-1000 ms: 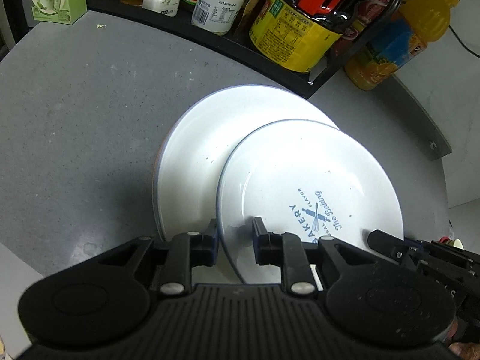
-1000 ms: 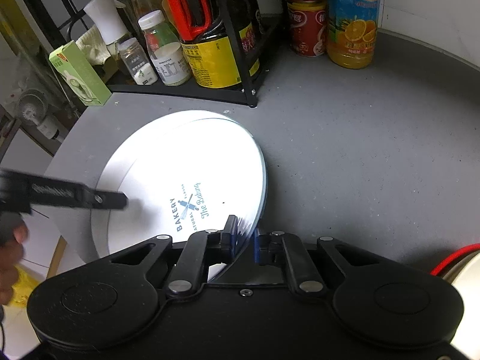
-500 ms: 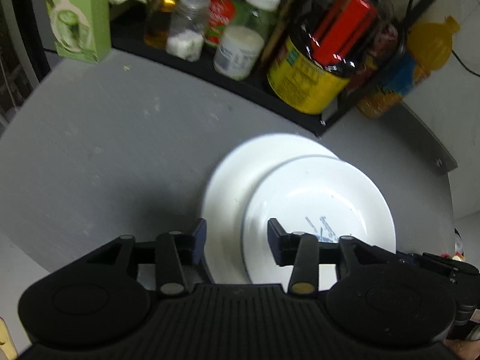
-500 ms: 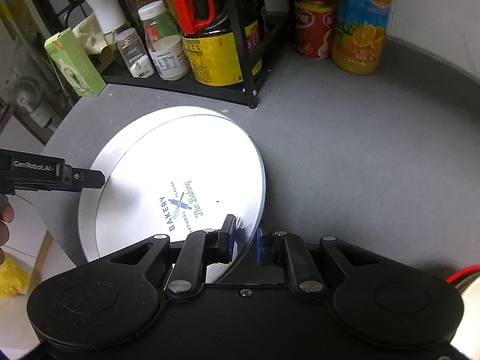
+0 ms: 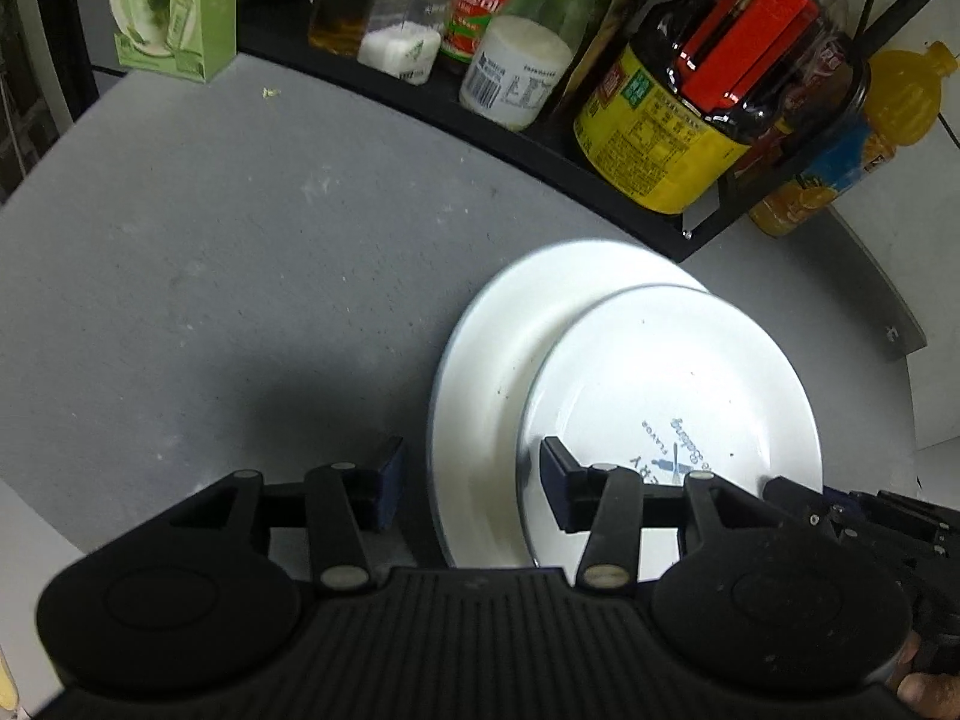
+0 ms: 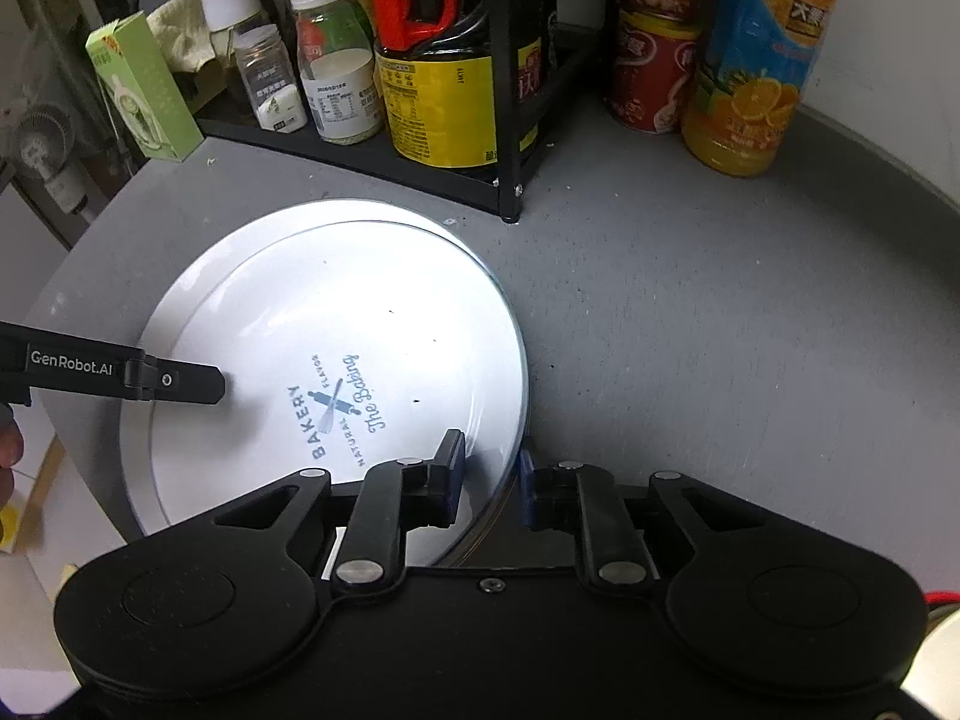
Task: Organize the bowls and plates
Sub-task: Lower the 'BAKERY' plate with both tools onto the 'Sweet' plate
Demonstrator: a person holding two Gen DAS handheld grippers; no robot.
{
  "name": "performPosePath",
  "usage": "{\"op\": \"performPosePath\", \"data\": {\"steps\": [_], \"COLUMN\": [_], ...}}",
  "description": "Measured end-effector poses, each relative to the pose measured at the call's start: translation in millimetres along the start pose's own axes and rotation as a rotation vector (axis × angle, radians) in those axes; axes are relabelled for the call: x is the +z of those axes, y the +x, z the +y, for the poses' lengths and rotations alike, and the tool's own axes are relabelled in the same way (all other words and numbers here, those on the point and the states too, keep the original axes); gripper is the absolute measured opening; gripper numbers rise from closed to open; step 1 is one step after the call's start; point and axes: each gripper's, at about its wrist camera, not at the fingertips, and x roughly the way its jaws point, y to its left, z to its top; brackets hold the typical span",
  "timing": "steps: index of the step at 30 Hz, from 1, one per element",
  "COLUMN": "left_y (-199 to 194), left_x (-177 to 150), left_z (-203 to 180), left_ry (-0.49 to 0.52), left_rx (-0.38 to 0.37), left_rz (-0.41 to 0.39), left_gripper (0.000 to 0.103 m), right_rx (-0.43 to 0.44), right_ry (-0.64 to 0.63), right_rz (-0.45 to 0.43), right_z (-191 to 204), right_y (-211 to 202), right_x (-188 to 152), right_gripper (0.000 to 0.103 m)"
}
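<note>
A white plate with a blue bakery print (image 5: 690,384) (image 6: 336,324) lies on a larger plain white plate (image 5: 498,348) (image 6: 198,282) on the grey counter. My left gripper (image 5: 469,483) is open above the near left rims of both plates, pads clear of them. One of its fingers (image 6: 192,383) hovers over the printed plate. My right gripper (image 6: 489,477) straddles the printed plate's right rim. Its jaws are opening and the left pad stands off the rim. A finger of my right gripper (image 5: 792,492) shows at that plate's far side.
A black wire rack (image 6: 510,138) behind the plates holds a dark sauce jug (image 5: 708,114), jars and bottles. A green carton (image 5: 174,6) stands left of it, red cans (image 6: 651,72) and an orange juice bottle (image 6: 756,60) to its right. The counter edge curves off left.
My left gripper let go of the printed plate's rim, opened wide and drew back to the left. My right gripper's jaws parted on the opposite rim. The printed plate settled on the larger one.
</note>
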Motion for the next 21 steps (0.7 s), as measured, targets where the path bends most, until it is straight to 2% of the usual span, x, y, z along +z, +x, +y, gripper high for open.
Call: {"op": "performPosePath", "data": {"steps": [7, 10, 15, 21], "left_y": [9, 10, 6, 5], "left_x": [-4, -5, -5, -6], "left_z": [-4, -2, -2, -12], "left_ry": [0.015, 0.010, 0.033, 0.102], "left_rx": [-0.021, -0.021, -0.007, 0.040], "left_rz": [0.005, 0.000, -0.015, -0.023], "left_gripper": [0.046, 0.041, 0.036, 0.036], "right_rx": [0.008, 0.028, 0.045, 0.081], "right_ry": [0.022, 0.053, 0.075, 0.139], "right_rz": [0.019, 0.031, 0.038, 0.033], "right_z": [-1, -5, -7, -12], "right_y": [7, 7, 5, -3], "right_x": [2, 1, -2, -3], "right_gripper": [0.029, 0.029, 0.029, 0.033]}}
